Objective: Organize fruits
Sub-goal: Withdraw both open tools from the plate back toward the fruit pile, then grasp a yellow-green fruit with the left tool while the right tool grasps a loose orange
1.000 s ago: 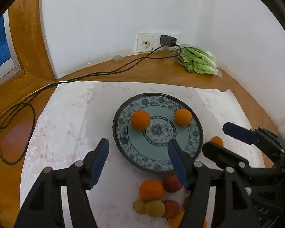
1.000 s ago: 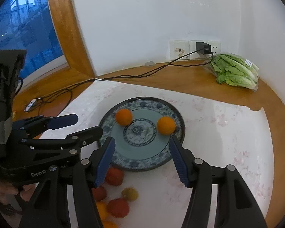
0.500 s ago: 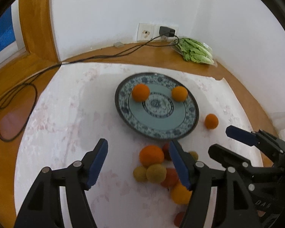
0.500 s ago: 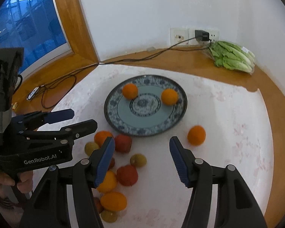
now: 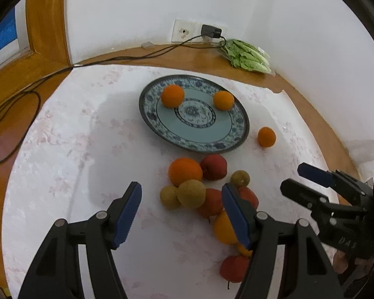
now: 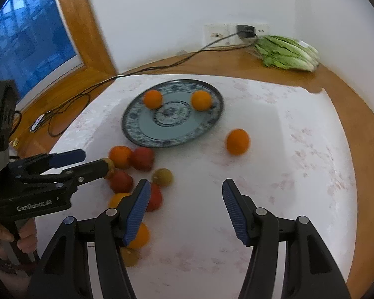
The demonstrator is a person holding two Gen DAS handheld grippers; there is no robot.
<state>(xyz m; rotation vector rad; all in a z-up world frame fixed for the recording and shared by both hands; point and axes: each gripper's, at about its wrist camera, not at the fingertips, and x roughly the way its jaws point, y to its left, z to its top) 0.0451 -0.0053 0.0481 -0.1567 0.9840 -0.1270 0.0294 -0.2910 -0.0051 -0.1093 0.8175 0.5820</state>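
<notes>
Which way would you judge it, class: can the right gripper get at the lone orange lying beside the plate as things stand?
Probably yes: the right gripper is open and empty, and only bare cloth separates it from the lone orange, apart from the plate.

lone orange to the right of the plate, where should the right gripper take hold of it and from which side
Grip the lone orange across its widest middle, coming down from above and the near side with the right gripper. It is round and sits apart from the plate and the fruit pile, with bare cloth on both flanks, so the open jaws can likely straddle it without nudging anything.
</notes>
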